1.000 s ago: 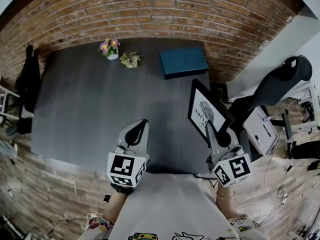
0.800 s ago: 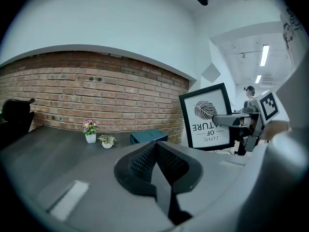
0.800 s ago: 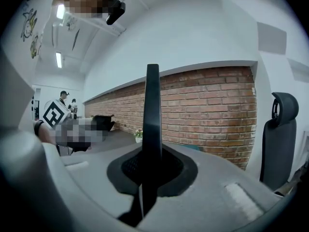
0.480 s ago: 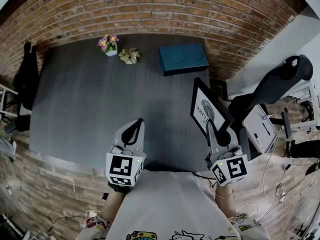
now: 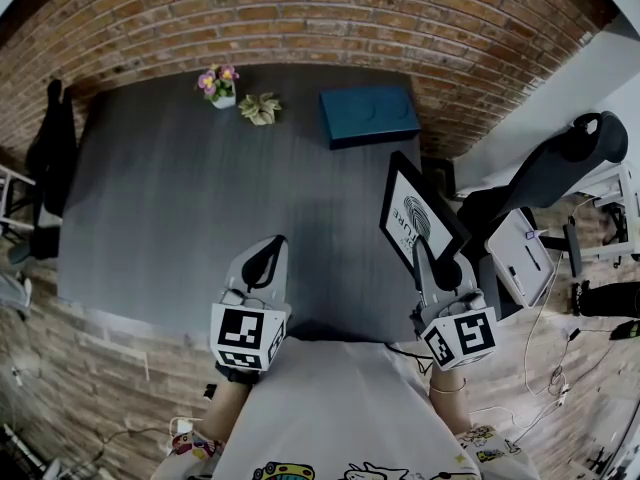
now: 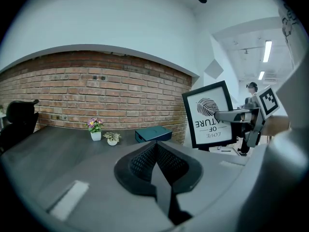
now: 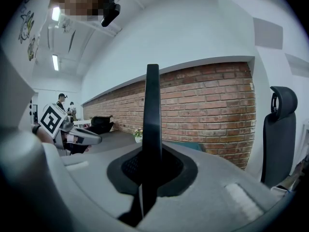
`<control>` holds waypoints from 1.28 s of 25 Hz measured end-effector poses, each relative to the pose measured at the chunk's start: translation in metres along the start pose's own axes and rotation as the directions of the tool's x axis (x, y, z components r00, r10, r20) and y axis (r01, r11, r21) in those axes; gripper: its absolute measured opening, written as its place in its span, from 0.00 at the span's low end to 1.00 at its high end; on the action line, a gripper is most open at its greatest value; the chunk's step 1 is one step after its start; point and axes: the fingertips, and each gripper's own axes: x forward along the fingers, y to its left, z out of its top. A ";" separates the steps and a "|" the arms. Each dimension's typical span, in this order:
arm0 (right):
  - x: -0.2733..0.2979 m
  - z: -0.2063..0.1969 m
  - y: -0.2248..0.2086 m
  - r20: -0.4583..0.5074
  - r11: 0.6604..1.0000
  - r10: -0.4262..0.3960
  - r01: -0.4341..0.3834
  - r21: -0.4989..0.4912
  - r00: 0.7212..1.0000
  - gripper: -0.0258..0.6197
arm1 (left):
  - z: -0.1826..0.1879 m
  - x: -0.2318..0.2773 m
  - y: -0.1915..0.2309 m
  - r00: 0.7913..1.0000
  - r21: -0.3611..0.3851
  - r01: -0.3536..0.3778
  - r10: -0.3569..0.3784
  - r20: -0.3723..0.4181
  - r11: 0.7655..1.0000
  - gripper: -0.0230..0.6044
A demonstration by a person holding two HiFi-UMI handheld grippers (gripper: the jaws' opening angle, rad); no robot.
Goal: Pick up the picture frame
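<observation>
The picture frame (image 5: 412, 220) has a black border and a white print with a leaf and lettering. It hangs upright above the table's right edge with my right gripper (image 5: 428, 264) shut on its lower edge. In the right gripper view the frame (image 7: 152, 110) shows edge-on as a black strip rising from between the jaws. The left gripper view shows the frame (image 6: 210, 114) upside down, with the right gripper (image 6: 232, 116) clamped on it. My left gripper (image 5: 266, 264) is shut with nothing in it, above the table's near edge, left of the frame.
On the dark table (image 5: 190, 208) a teal box (image 5: 368, 116) lies at the back right, and a flower pot (image 5: 218, 88) and a small plant (image 5: 260, 112) stand at the back. A brick wall runs behind. An office chair (image 5: 560, 168) and a white device (image 5: 524, 258) are to the right.
</observation>
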 end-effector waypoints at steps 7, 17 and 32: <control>0.001 -0.003 0.000 -0.009 1.000 -0.002 0.002 0.004 1.000 0.06 | 0.000 0.001 0.001 1.000 -0.003 -0.003 0.003 -0.002 1.000 0.06; 0.005 -0.007 -0.001 -0.027 1.000 0.007 -0.006 0.029 1.000 0.06 | -0.003 0.003 0.003 1.000 -0.004 -0.007 0.007 -0.007 1.000 0.06; 0.007 -0.009 0.000 -0.040 0.999 0.022 -0.021 0.031 0.999 0.06 | -0.005 0.003 0.004 1.000 -0.007 -0.013 0.013 -0.012 1.000 0.06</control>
